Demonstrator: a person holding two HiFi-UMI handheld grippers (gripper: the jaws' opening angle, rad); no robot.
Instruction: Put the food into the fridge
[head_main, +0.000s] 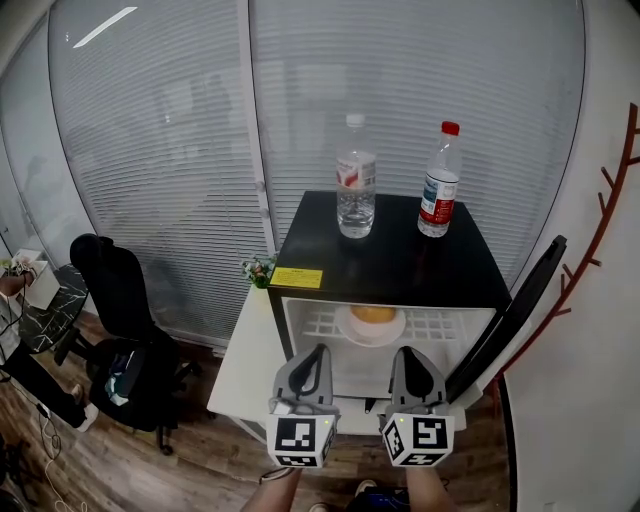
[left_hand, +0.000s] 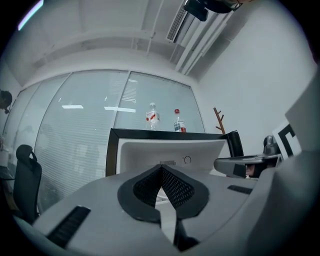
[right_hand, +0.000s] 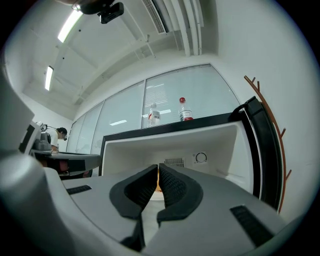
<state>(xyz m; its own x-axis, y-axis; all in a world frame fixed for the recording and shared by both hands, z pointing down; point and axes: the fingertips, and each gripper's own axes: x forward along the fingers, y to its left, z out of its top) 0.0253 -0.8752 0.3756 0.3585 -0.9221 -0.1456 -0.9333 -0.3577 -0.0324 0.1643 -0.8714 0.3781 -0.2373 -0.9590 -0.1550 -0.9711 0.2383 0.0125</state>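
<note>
Looking down, head view: food (head_main: 373, 313) on plate (head_main: 371, 329) sits mid-shelf near the front edge inside fridge (head_main: 390, 265), door (head_main: 510, 320) open at right. Left gripper view: left gripper (left_hand: 161, 169) has jaws pressed together, nothing btwn. Right gripper view: right gripper (right_hand: 158, 166) likewise, empty. Prob. next: nudge door's free edge w/ right gripper, slow, no slam.

The left gripper (head_main: 318, 352) and right gripper (head_main: 405, 354) sit side by side at lower centre of the frame, both pointing forward; the left's jaws are pressed together on nothing; the right's all but touch, likewise empty.
</note>
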